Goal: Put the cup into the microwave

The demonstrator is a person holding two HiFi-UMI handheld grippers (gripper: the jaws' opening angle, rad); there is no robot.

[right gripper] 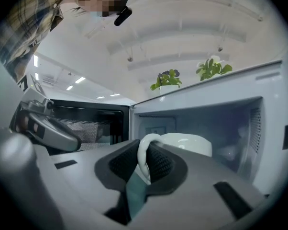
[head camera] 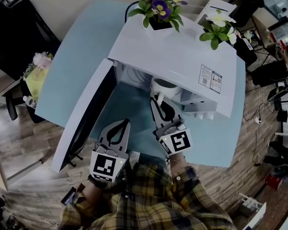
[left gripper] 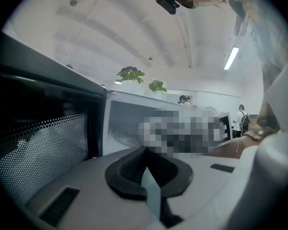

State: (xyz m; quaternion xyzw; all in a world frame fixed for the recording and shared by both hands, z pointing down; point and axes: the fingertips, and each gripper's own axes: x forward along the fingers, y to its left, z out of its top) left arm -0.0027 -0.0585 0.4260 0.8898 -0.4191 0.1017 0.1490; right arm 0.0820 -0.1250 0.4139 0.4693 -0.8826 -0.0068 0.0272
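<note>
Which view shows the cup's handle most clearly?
The right gripper view: the handle sits pinched in the right claw. The head view shows the cup small, partly under the microwave; the left gripper view shows none.

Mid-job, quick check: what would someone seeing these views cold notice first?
The white cup, clamped by its handle in the right hand-held gripper, is right at the mouth of the white microwave, whose door hangs wide open to the left. A purple-flowered plant and a white-flowered plant stand on the microwave's top. The left hand-held gripper hovers empty beside the door.
</note>
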